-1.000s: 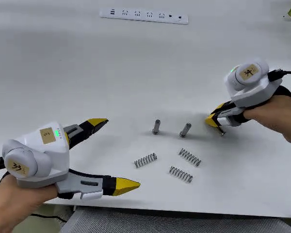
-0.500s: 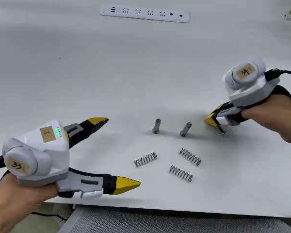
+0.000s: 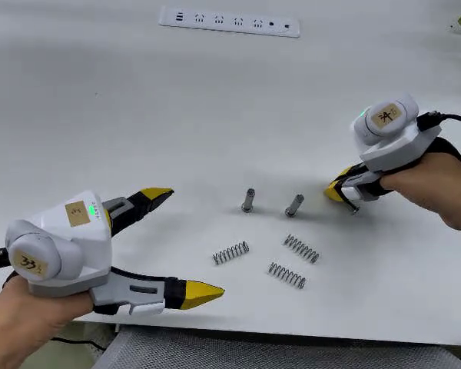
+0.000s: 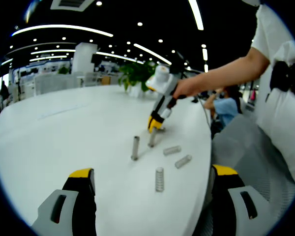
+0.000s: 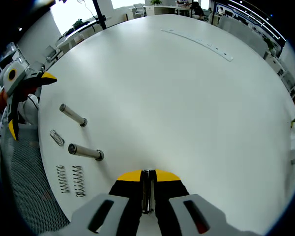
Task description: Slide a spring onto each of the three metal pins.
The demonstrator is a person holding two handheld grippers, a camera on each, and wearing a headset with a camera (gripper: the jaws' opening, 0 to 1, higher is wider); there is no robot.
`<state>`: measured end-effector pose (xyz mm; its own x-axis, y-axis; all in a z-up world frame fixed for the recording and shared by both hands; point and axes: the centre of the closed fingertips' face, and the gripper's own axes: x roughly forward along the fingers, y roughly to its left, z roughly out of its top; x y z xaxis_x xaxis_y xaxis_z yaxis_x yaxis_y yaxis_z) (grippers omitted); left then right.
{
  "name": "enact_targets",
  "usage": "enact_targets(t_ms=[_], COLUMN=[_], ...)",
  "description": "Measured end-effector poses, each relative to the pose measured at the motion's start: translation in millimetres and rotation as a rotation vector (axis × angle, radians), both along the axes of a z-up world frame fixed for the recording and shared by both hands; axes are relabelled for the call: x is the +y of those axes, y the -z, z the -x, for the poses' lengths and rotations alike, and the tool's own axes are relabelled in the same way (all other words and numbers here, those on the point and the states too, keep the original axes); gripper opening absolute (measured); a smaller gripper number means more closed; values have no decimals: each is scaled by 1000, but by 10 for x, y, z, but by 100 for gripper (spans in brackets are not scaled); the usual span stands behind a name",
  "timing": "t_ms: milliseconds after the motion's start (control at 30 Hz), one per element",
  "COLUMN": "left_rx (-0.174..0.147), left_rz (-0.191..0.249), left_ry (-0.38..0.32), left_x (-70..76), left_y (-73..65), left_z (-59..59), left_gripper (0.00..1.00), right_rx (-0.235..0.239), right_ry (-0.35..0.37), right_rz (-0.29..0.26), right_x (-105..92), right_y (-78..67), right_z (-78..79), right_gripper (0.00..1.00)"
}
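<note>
Two metal pins stand upright on the white table. In front of them lie three loose springs. My right gripper is to the right of the pins and shut on a third pin, whose end pokes out below the jaws near the tabletop. At the near left, my left gripper is open with nothing between its jaws. In the left gripper view the pins and springs lie ahead of it.
A white power strip lies at the far side of the table. The table's near edge runs just behind the springs, with a grey mesh surface below it. A person stands at the right in the left gripper view.
The right gripper has rolled very slightly with the pin still in it. The left gripper, the standing pins and the springs have not moved.
</note>
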<state>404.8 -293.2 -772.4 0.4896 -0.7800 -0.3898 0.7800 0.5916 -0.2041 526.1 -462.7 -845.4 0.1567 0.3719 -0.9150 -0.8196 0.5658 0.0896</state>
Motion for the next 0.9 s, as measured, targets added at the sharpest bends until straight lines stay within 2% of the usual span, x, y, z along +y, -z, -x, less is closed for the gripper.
enact_targets(t_ms=[233,333,700,900], left_rx=[2,1,-3,-6], left_rz=[-3,-5,-5,-4], left_ry=[3,5,9,8], left_x=[12,10,3,4], left_y=[11,13,19,11], left_z=[-10,-15,-30,-33], left_gripper=[100,100,100,100], right_rx=[-5,-8,-29,-48], right_ry=[-12,-12,-13,-9], right_rz=[-8,-18,-60,-90], right_x=[32,29,39,69], right_y=[-28,-16,-83,-186], right_z=[26,-19,-34,27], right_gripper=[9,9,9,9])
